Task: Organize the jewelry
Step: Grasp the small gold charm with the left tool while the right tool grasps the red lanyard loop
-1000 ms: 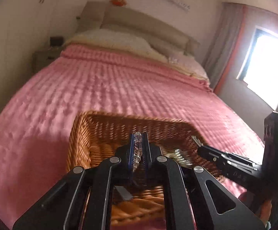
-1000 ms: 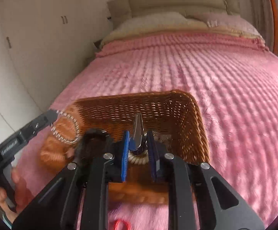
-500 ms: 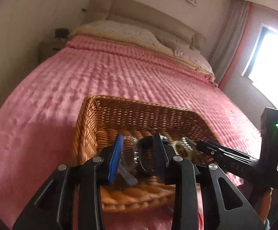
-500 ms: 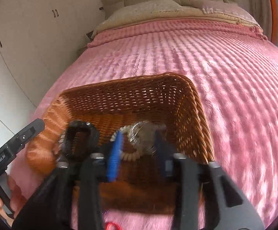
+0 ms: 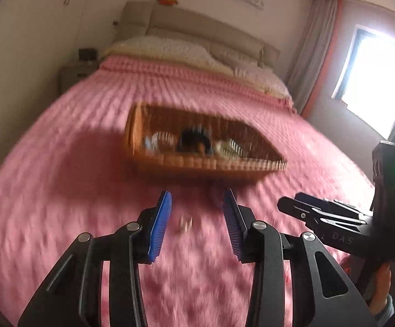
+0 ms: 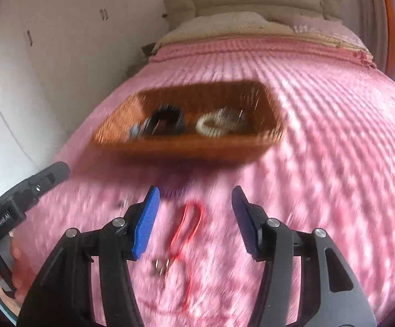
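A wicker basket (image 5: 153,160) (image 6: 170,147) sits on the pink bedspread and holds a black ring-shaped piece (image 6: 167,121), a white beaded bracelet (image 6: 214,125) and other blurred pieces. My left gripper (image 5: 196,201) is open and empty, short of the basket, above a small metal piece (image 5: 185,223). My right gripper (image 6: 194,196) is open and empty above a red cord bracelet (image 6: 186,229) with small metal ends (image 6: 160,265). Each gripper shows at the edge of the other's view. Both views are blurred by motion.
The pink bedspread (image 5: 61,190) covers a large bed with pillows (image 5: 167,49) and a headboard at the far end. A nightstand (image 5: 74,76) stands at the left. A bright window (image 5: 374,81) is at the right. White wardrobe doors (image 6: 33,54) line the left wall.
Both grippers opened and let their jewelry fall into the basket, then pulled back toward the near edge of the bed. The basket now lies farther ahead.
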Demonstrator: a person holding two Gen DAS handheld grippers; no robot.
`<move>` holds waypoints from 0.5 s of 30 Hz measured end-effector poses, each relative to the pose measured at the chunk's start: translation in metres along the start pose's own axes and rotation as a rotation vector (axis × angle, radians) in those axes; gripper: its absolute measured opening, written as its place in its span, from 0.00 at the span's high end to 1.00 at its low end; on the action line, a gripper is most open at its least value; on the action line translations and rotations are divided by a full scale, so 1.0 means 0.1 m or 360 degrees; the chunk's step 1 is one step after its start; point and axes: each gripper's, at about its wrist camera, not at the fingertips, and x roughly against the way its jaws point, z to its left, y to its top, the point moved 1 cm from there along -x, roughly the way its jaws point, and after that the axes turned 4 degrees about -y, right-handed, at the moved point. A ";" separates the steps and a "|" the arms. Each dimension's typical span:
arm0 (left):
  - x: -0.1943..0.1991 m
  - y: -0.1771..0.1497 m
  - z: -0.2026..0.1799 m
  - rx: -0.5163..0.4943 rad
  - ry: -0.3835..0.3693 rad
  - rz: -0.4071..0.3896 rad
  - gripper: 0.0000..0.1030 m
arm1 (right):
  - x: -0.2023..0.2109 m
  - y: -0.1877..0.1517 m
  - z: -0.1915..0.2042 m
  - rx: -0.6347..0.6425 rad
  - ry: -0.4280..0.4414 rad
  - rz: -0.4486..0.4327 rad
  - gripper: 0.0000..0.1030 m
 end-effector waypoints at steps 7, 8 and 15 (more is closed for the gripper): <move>-0.37 -0.28 0.05 -0.0061 0.0062 0.0256 0.65 | -0.30 -0.31 0.10 0.0039 -0.0038 0.0125 0.50; -0.42 -0.28 0.06 -0.0059 0.0067 0.0282 0.65 | -0.34 -0.32 0.10 0.0036 -0.0050 0.0137 0.52; -0.78 -0.15 0.07 -0.0108 0.0084 0.0395 0.65 | -0.53 -0.27 0.12 0.0038 -0.0049 0.0203 0.67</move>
